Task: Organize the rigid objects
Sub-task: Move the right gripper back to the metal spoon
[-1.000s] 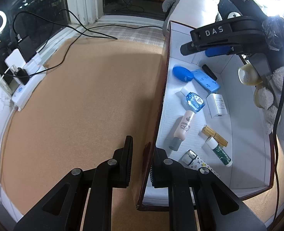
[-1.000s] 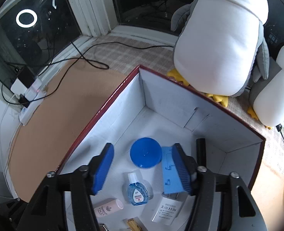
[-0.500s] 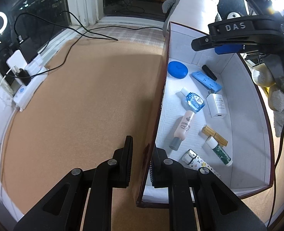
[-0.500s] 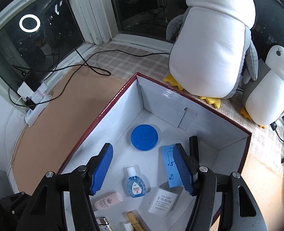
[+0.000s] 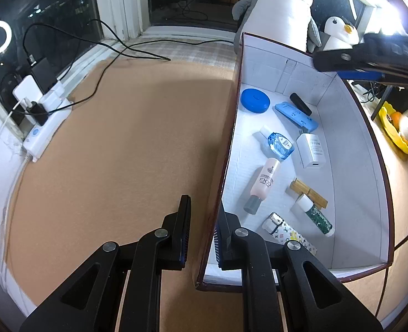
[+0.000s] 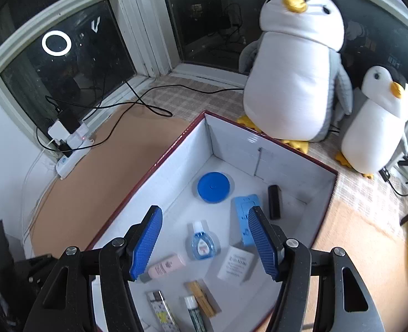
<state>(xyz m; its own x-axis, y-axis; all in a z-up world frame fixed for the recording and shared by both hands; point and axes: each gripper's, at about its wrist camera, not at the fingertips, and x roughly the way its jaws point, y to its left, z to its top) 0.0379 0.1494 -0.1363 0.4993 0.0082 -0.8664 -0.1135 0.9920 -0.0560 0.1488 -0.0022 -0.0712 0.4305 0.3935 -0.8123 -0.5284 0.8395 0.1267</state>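
Note:
A red-edged white box (image 5: 350, 182) (image 6: 176, 149) stands on the brown table. In it lie a blue round lid (image 5: 255, 100) (image 6: 213, 187), a blue flat case (image 5: 296, 116) (image 6: 244, 213), a black stick (image 5: 300, 103) (image 6: 274, 202), a blue eye-drop bottle (image 5: 277, 143) (image 6: 202, 242), a white box (image 5: 312, 150) (image 6: 235, 265), a pink tube (image 5: 262, 184) (image 6: 165, 267), a wooden clip (image 5: 309, 192) (image 6: 202, 298), a green vial (image 5: 316, 217) and a patterned lighter (image 5: 287, 233) (image 6: 161, 310). My left gripper (image 5: 201, 227) is shut on the box's left wall. My right gripper (image 6: 204, 238) is open and empty, high above the box.
A large plush penguin (image 6: 295, 66) and a small one (image 6: 378, 121) stand behind the box. A white power strip (image 5: 41, 127) (image 6: 71, 152) with cables lies at the table's left edge by the window. A yellow tray (image 5: 395, 127) sits at the right.
My right gripper has risen and pulled back from the box, open and empty throughout. The left gripper has stayed clamped on the box wall.

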